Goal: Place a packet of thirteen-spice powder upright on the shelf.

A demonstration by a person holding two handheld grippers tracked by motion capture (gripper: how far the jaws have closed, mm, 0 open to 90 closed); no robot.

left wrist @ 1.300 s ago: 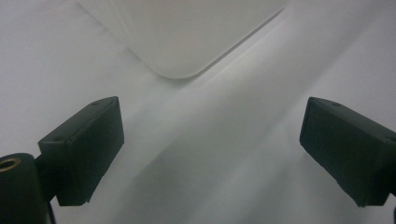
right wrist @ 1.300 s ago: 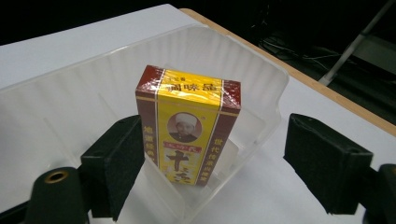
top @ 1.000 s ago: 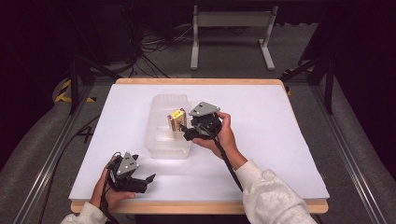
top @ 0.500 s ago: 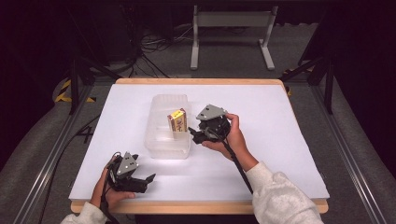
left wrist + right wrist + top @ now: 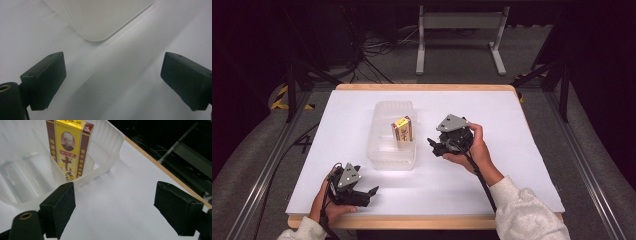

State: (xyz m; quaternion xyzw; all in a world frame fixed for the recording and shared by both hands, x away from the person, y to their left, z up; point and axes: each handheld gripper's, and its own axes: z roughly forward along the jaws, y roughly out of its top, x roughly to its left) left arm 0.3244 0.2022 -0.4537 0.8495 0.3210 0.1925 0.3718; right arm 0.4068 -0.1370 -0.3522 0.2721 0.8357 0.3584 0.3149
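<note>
Plastic tub: a clear plastic tub point(image 5: 392, 136) sits on the white table point(image 5: 512, 165), left of centre.
Box: a yellow and dark red box point(image 5: 403, 131) stands upright inside the tub, leaning against its right wall; the right gripper view shows a portrait and printed characters on its face.
Right gripper: the right gripper point(image 5: 435, 145) is held just beside the tub's right wall, jaws spread wide with nothing between them, pointing toward the box.
Left gripper: the left gripper point(image 5: 371, 192) rests near the table's front edge, well apart from the tub, jaws released and empty; its own view looks at a rounded corner of the tub point(image 5: 100, 20).
Step in hand: judging from the empty jaws beside the tub, the box appears set down inside and let go.
Next move: if more is to be done, the right hand needs to clear the tub wall without knocking the upright box over.
</note>
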